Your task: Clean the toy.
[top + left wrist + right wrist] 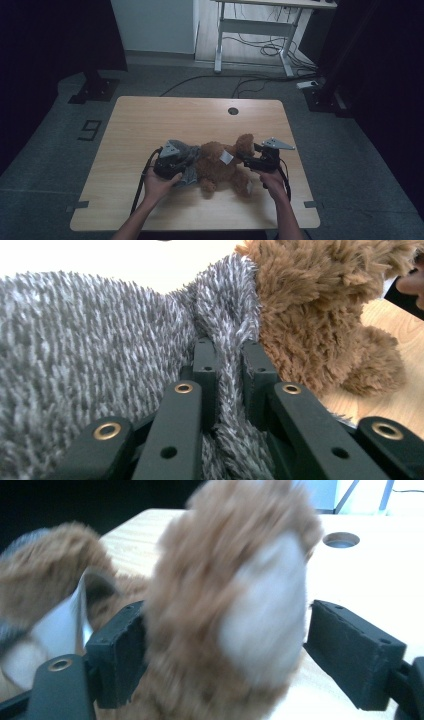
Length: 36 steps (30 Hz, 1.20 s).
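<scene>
Currently left gripper (224,385) is pinching a fold of grey knit cloth (90,355), which lies between and left of its jaws in the left gripper view; brown teddy bear (220,167) sits just right of them. Right gripper (225,645) is spread wide, bear's paw (235,595) between the jaws, left pad against fur, right pad apart. Both rest on wooden table (150,120).

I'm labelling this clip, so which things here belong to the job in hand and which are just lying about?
In the job:
- brown teddy bear
- grey knitted garment, pinched in the left tool
- right tool, jaws open around the bear's paw

Just lying about:
- white desk
- floor cables
</scene>
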### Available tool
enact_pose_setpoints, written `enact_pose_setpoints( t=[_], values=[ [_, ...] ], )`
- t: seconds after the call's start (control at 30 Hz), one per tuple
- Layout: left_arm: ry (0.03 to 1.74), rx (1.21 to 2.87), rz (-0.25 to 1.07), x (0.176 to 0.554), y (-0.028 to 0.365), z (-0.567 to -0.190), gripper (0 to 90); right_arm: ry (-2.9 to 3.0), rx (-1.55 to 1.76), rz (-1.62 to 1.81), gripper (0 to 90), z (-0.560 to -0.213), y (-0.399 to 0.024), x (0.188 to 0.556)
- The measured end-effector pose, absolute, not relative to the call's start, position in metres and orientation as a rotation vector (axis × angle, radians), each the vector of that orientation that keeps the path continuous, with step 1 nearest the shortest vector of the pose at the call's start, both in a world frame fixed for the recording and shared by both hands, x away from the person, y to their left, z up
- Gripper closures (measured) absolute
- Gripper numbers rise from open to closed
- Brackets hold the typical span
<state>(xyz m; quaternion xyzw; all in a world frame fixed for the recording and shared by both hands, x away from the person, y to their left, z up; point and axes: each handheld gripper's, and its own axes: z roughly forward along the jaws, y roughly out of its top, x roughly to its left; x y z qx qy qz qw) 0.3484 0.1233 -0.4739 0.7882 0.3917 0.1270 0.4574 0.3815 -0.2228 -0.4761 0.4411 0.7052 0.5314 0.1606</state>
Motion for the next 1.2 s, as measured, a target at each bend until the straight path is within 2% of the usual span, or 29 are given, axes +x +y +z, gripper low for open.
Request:
enact_pose_setpoints(
  t=[0.07, 0.1, 0.13, 0.17, 0.3, 0.57, 0.67, 0.93, 1.0, 1.03, 1.1, 1.2],
  values=[
    [0.963, 1.94, 0.311, 0.348, 0.124, -0.474, 79.7, 2.029, 1.239, 1.549, 37.0, -0.475, -0.222, 0.382],
    [0.961, 1.933, 0.304, 0.346, 0.125, -0.475, 79.7, 2.041, 1.217, 1.551, 42.2, -0.475, -0.22, 0.38],
    [0.961, 1.933, 0.304, 0.346, 0.125, -0.475, 79.7, 2.041, 1.217, 1.551, 42.2, -0.475, -0.22, 0.38],
    [0.958, 1.925, 0.291, 0.343, 0.126, -0.477, 79.7, 2.078, 1.194, 1.5, 51.1, -0.479, -0.216, 0.374],
    [0.935, 1.932, 0.27, 0.334, 0.126, -0.478, 79.7, 2.135, 1.186, 1.517, 57.9, -0.494, -0.221, 0.361],
    [0.922, 1.94, 0.25, 0.324, 0.123, -0.475, 79.4, 2.192, 1.194, 1.614, 61.7, -0.515, -0.234, 0.351],
    [0.925, 1.933, 0.212, 0.324, 0.123, -0.459, 78.8, 2.202, 1.182, 1.622, 62.9, -0.518, -0.237, 0.348],
    [0.876, 1.835, 0.271, 0.336, 0.108, -0.407, 78.6, 2.187, 1.175, 1.601, 63.3, -0.521, -0.237, 0.345],
    [0.873, 1.835, 0.262, 0.339, 0.103, -0.406, 78.6, 2.184, 1.17, 1.6, 63.3, -0.521, -0.237, 0.344],
    [0.876, 1.87, 0.229, 0.348, 0.088, -0.412, 78.6, 2.183, 1.168, 1.592, 63.3, -0.52, -0.237, 0.344],
    [0.889, 1.954, 0.253, 0.354, 0.071, -0.426, 78.5, 2.181, 1.169, 1.596, 63.2, -0.521, -0.237, 0.344],
    [0.908, 1.985, 0.261, 0.358, 0.063, -0.445, 78.4, 2.18, 1.173, 1.592, 63.2, -0.52, -0.238, 0.344]
  ],
)
